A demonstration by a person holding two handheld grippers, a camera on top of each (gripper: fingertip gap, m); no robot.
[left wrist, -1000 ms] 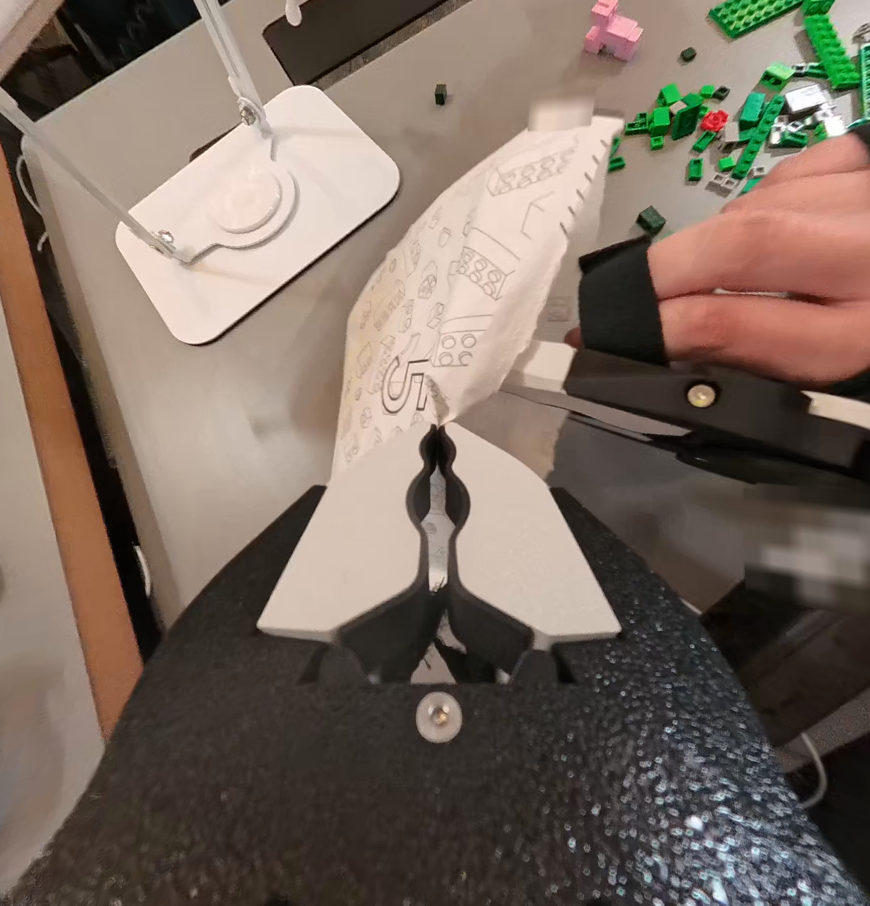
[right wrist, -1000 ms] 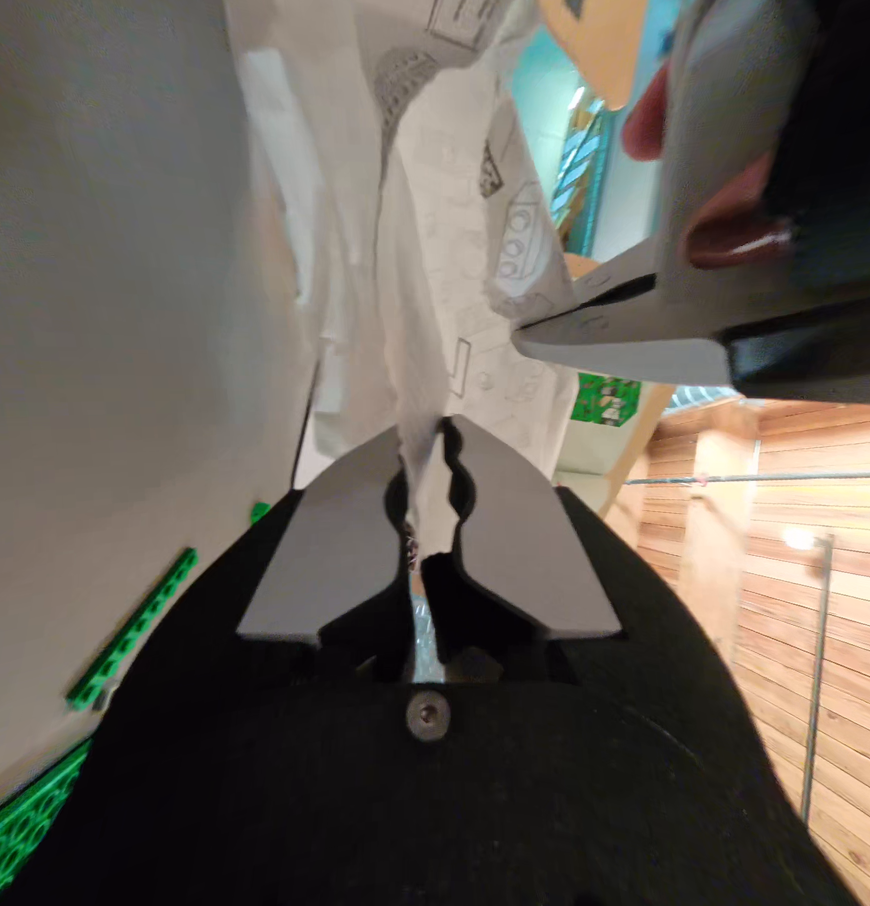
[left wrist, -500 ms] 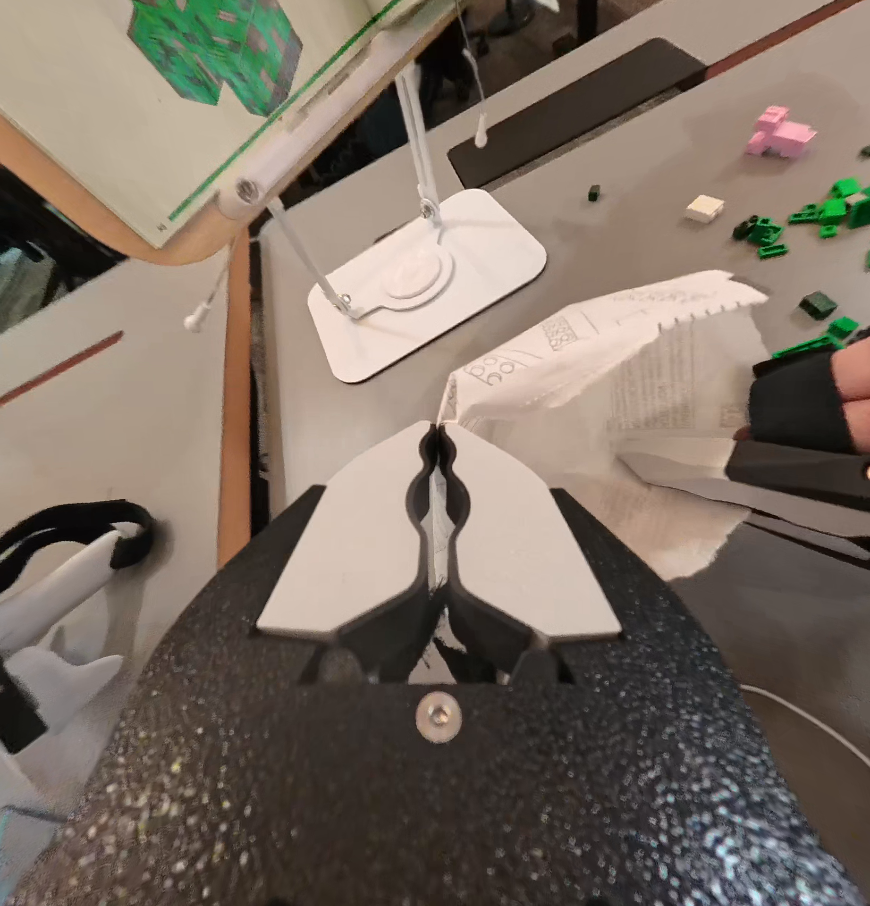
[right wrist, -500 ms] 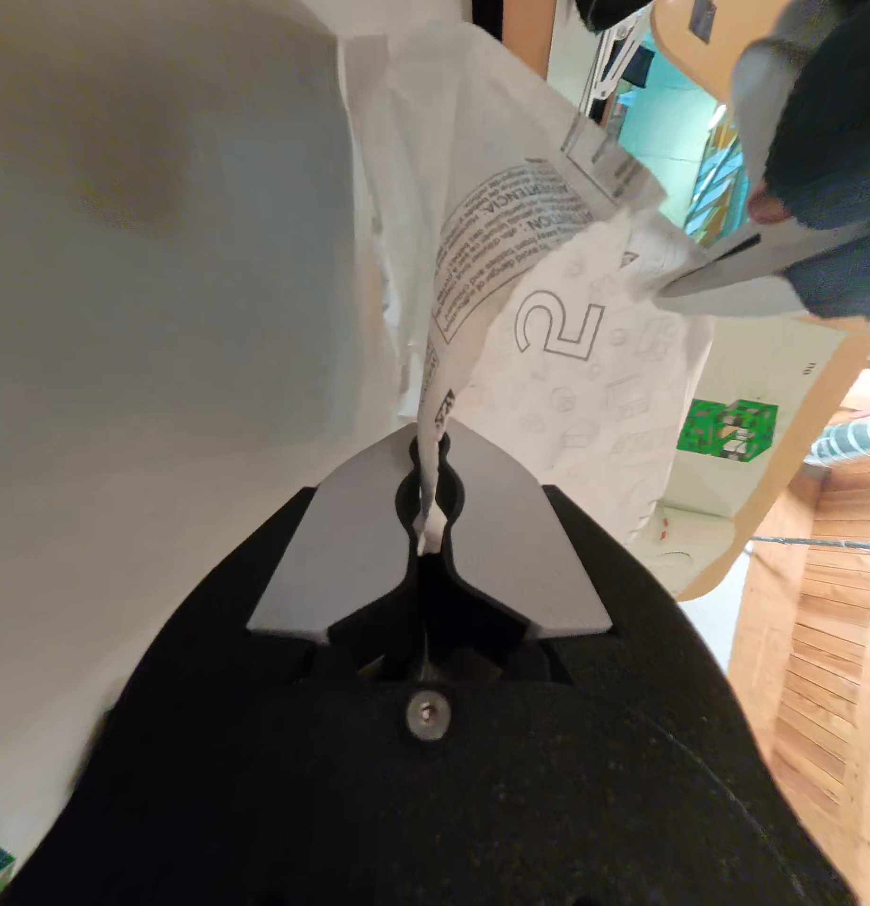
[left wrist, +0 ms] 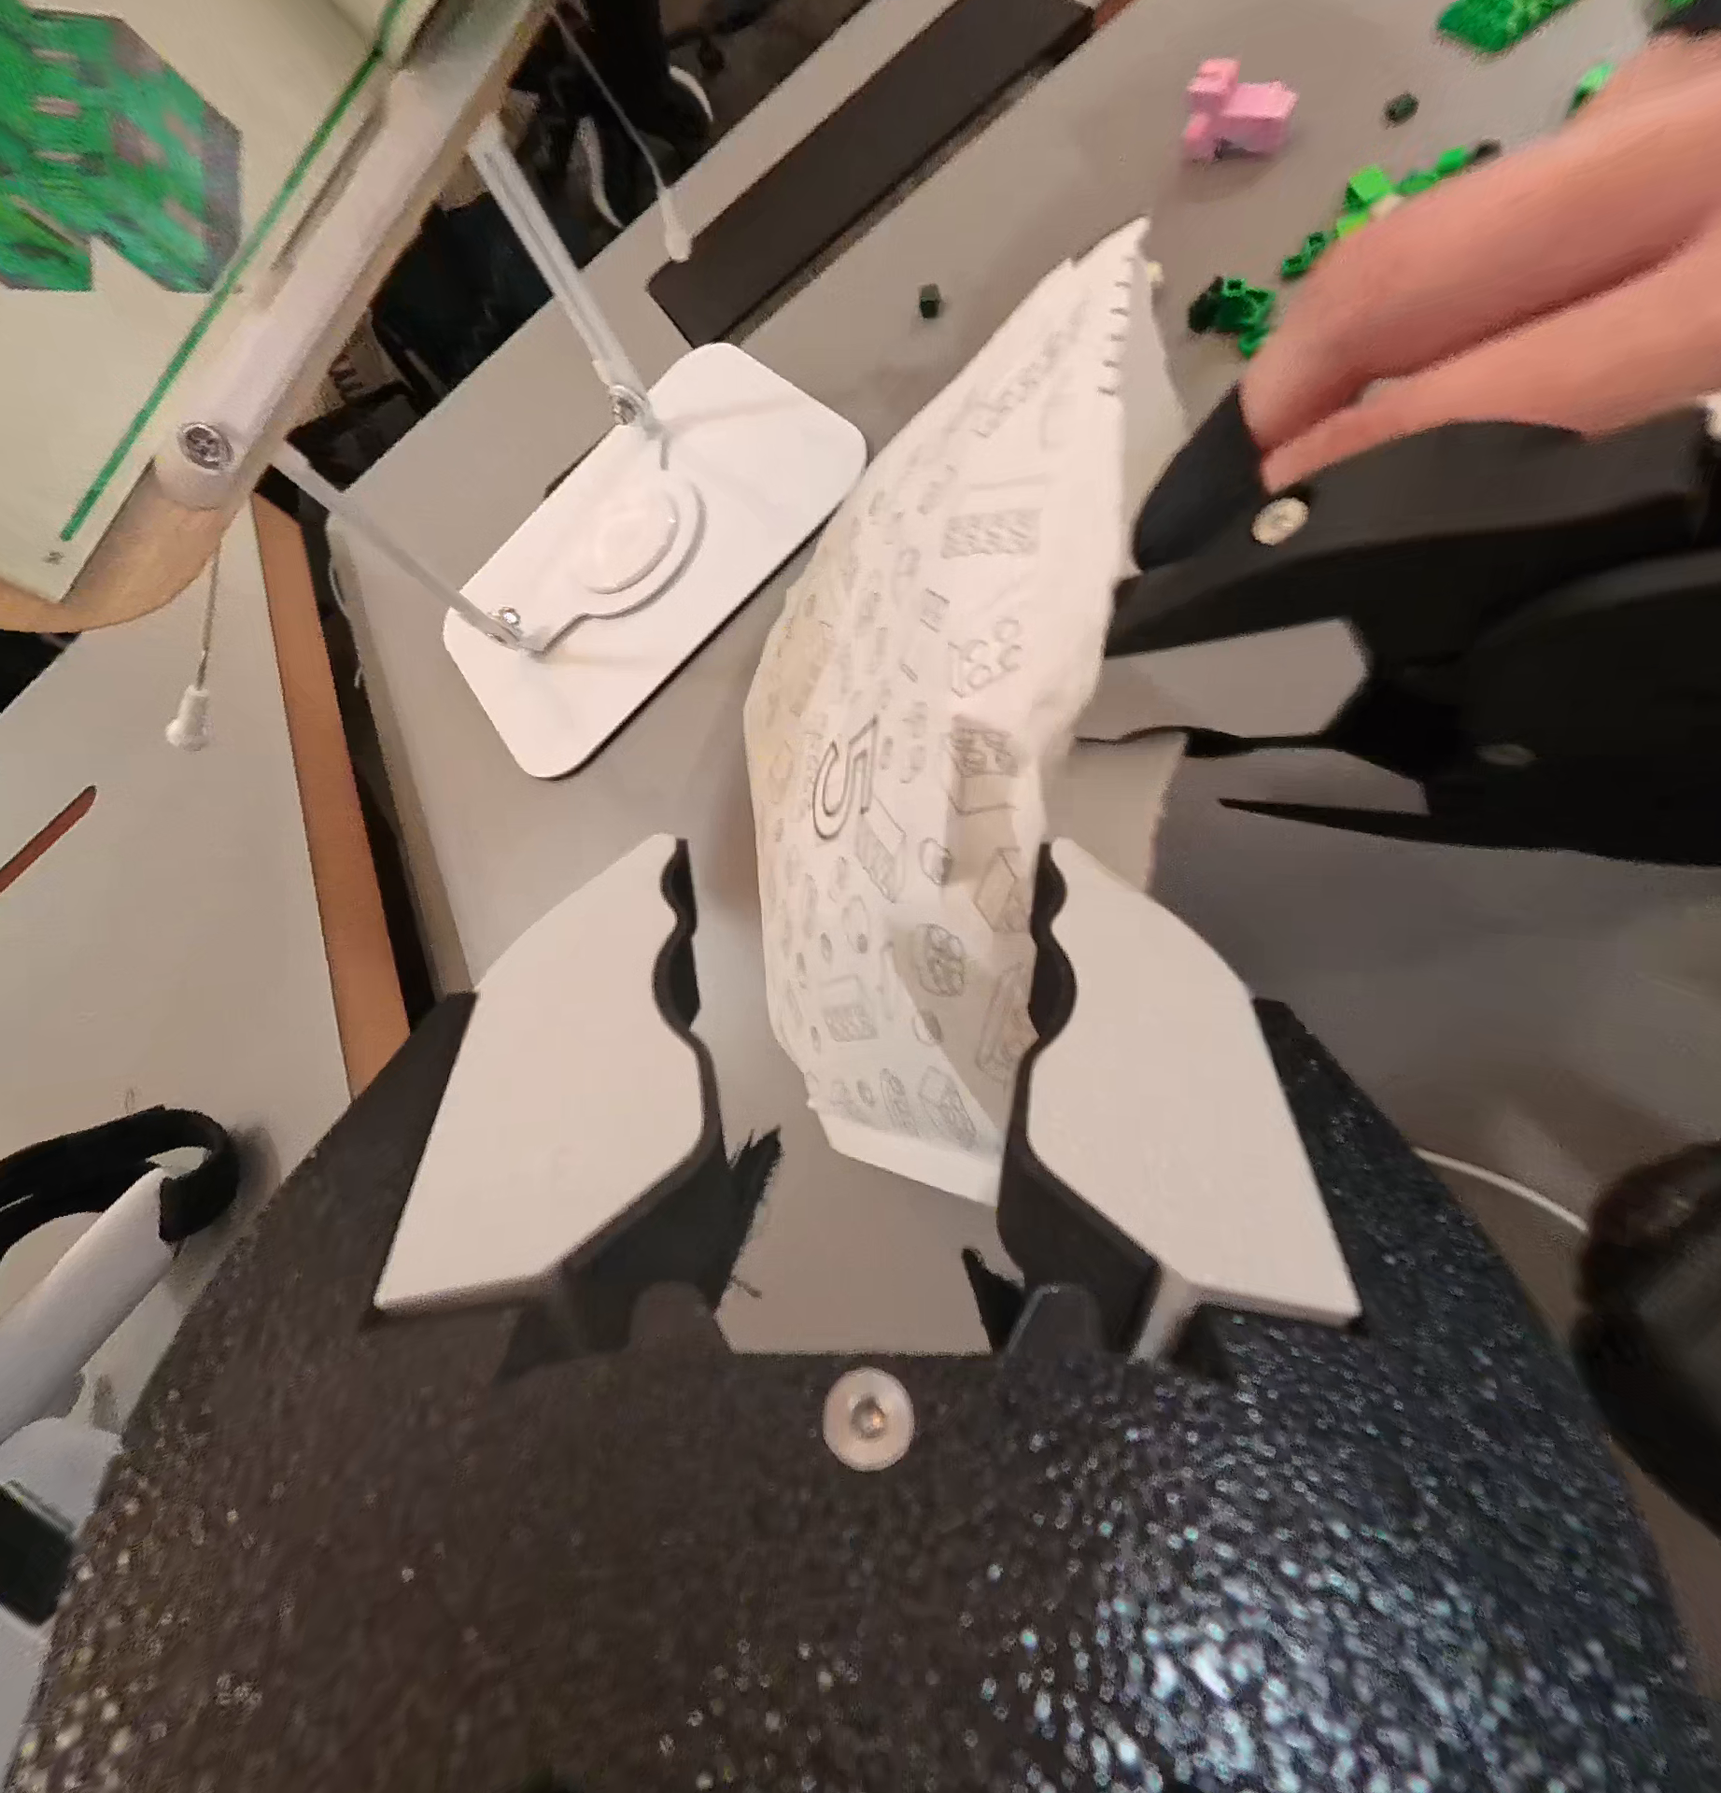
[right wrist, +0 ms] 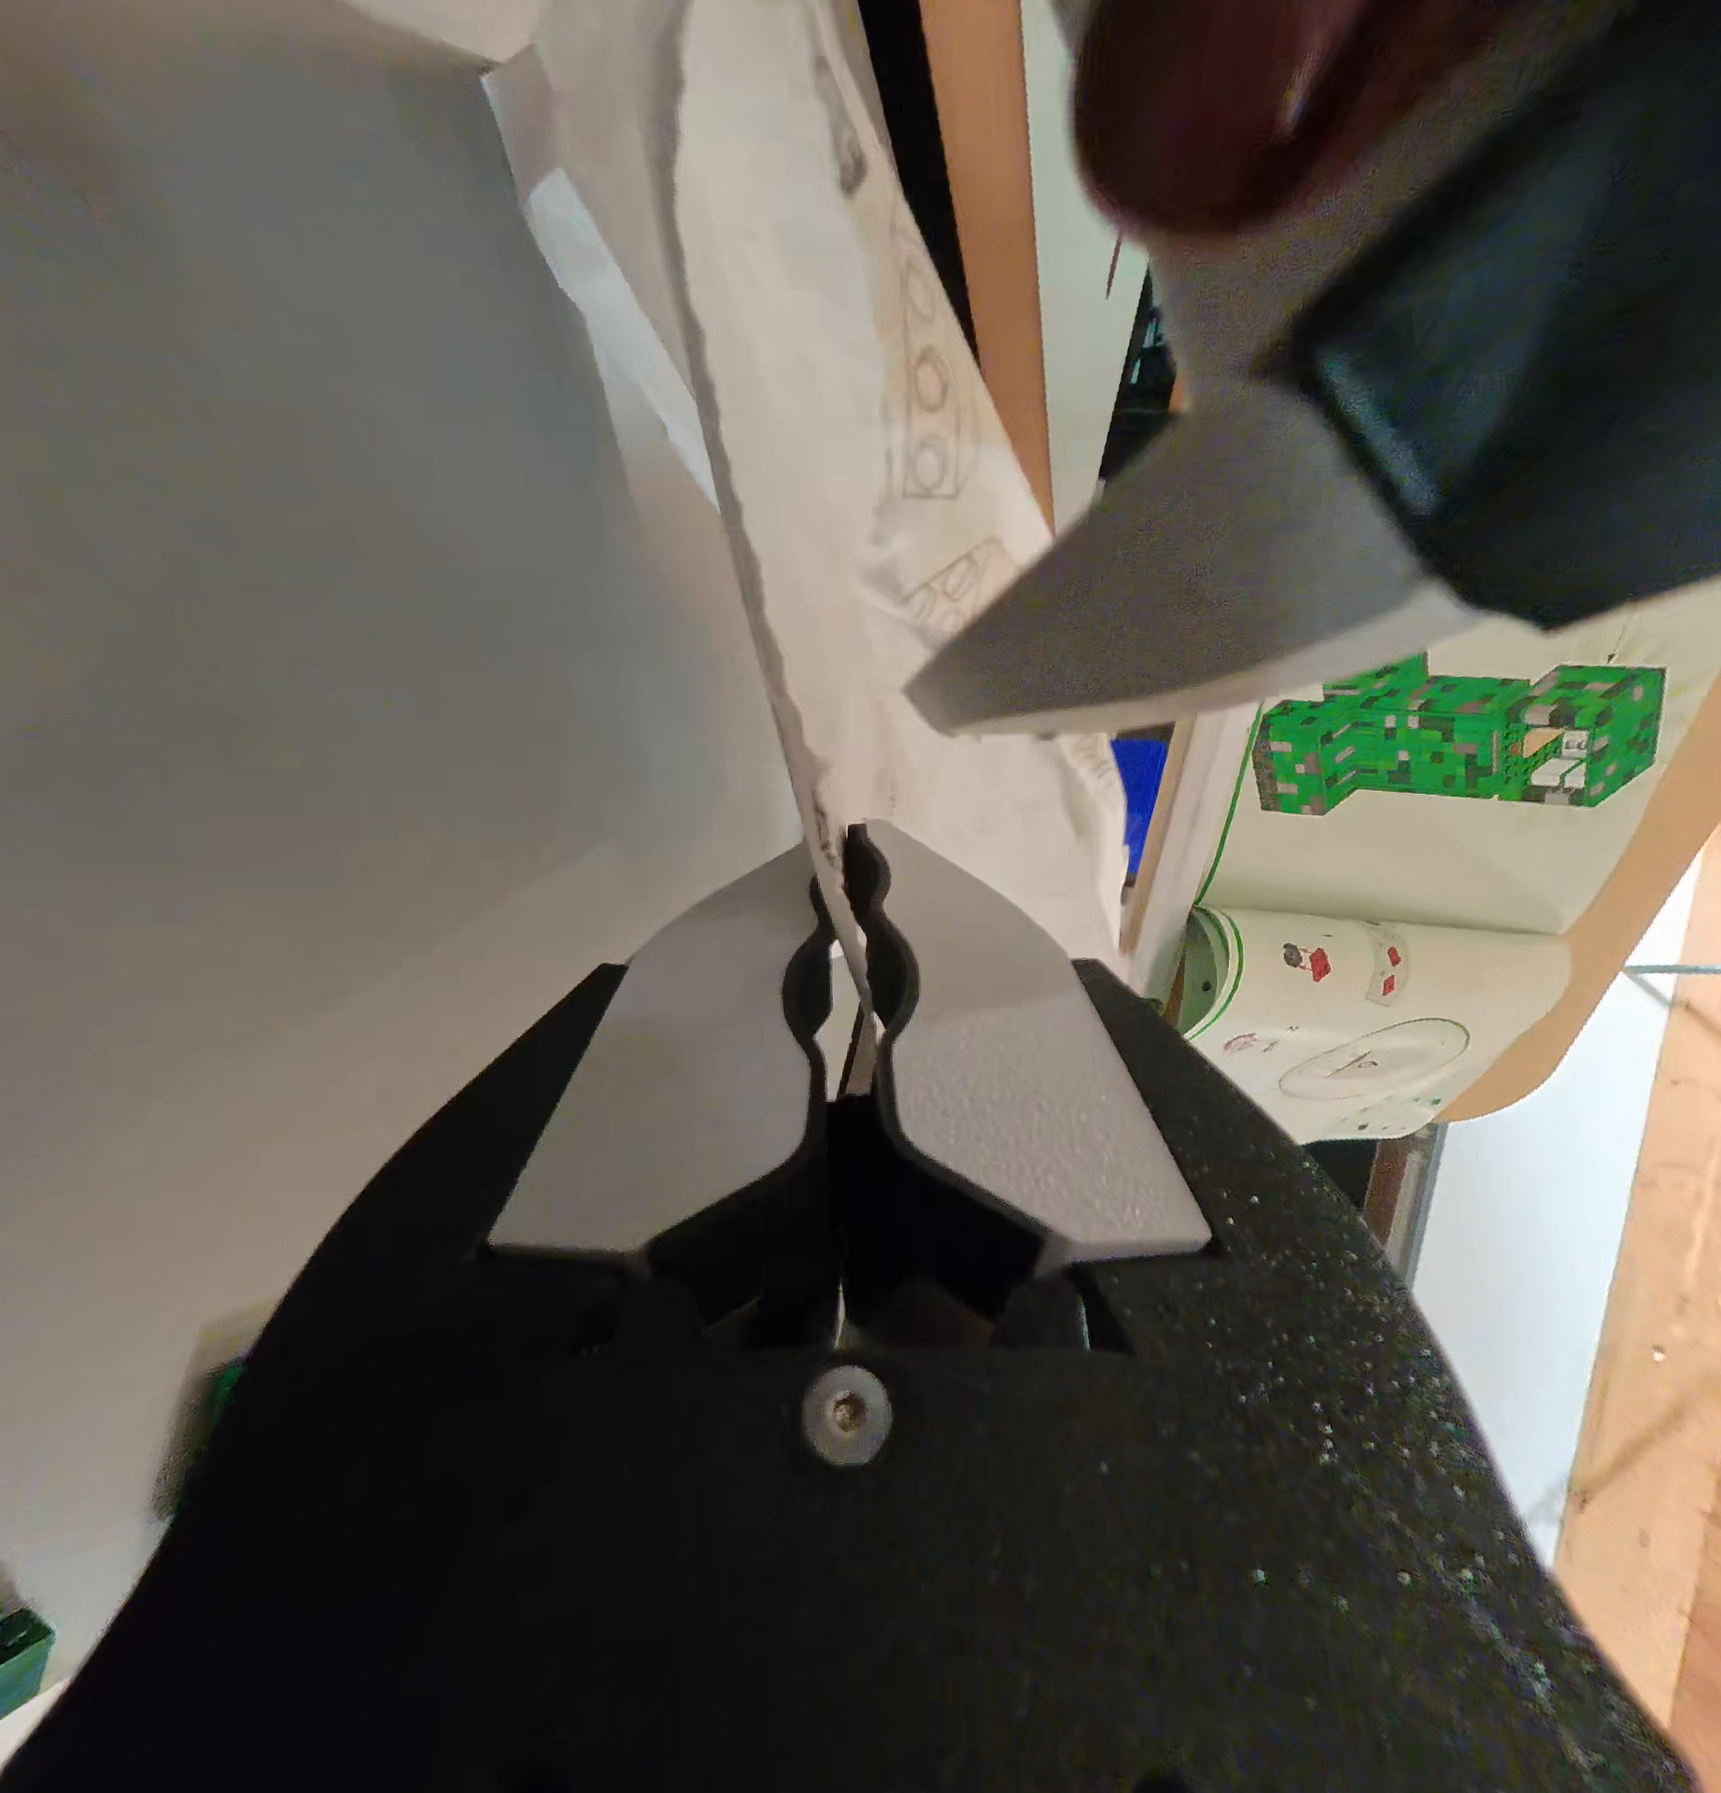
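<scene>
Left hand-held gripper [left wrist: 861, 854]: jaws spread wide; the lower end of a white paper bag [left wrist: 919, 776] printed with brick outlines hangs between its fingers, close against the right-hand one, gripped by neither.
Right hand-held gripper [right wrist: 848, 839]: jaws closed on a thin edge of the same paper bag [right wrist: 798, 407], which rises ahead of its tips; in the left wrist view it reaches in from the right, a person's hand [left wrist: 1516, 281] on top.
Just beyond the bag: a white stand base [left wrist: 657, 558] on the grey desk [left wrist: 1419, 970], left of the bag, with thin white rods running up to a tilted board [left wrist: 109, 272] bearing a green blocky picture.
Farther off: a pink brick figure [left wrist: 1235, 107] and scattered green bricks [left wrist: 1235, 310] lie ahead and to the right.
Far left edge: a black strap [left wrist: 80, 1184] over a white piece.
</scene>
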